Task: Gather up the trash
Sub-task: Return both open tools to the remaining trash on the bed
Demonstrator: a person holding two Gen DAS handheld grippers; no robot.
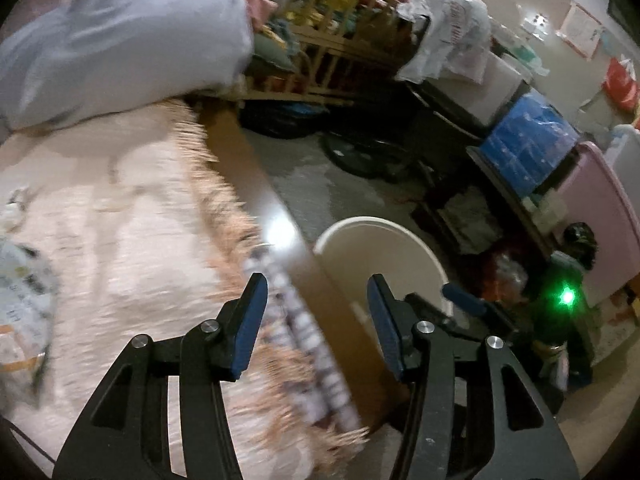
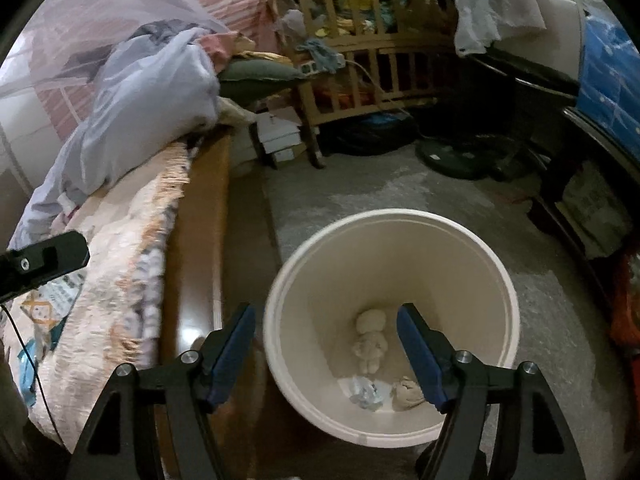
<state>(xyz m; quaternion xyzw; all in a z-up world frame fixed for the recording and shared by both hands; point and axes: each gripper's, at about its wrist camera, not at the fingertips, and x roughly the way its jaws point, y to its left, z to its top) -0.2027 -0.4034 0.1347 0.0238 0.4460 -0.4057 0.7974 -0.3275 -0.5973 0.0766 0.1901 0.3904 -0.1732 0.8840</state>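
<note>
A white bin (image 2: 400,213) stands on the floor beside the bed. At its bottom lie crumpled tissues (image 2: 372,344), a blue-white wrapper (image 2: 366,394) and another beige wad (image 2: 408,394). My right gripper (image 2: 326,312) hangs open and empty above the bin's mouth. My left gripper (image 1: 318,280) is open and empty over the bed's edge, with the bin (image 1: 360,222) just beyond it. A printed wrapper (image 1: 20,292) lies on the blanket at the far left, also seen in the right wrist view as the wrapper (image 2: 52,300) under the left gripper's body (image 2: 44,256).
A beige fringed blanket (image 2: 120,264) covers the bed with its wooden side rail (image 2: 192,248). A blue-grey duvet (image 2: 152,100) is heaped at the head. A wooden crib (image 2: 360,80), a fan base (image 2: 452,160) and dark shelves (image 2: 580,200) ring the grey floor.
</note>
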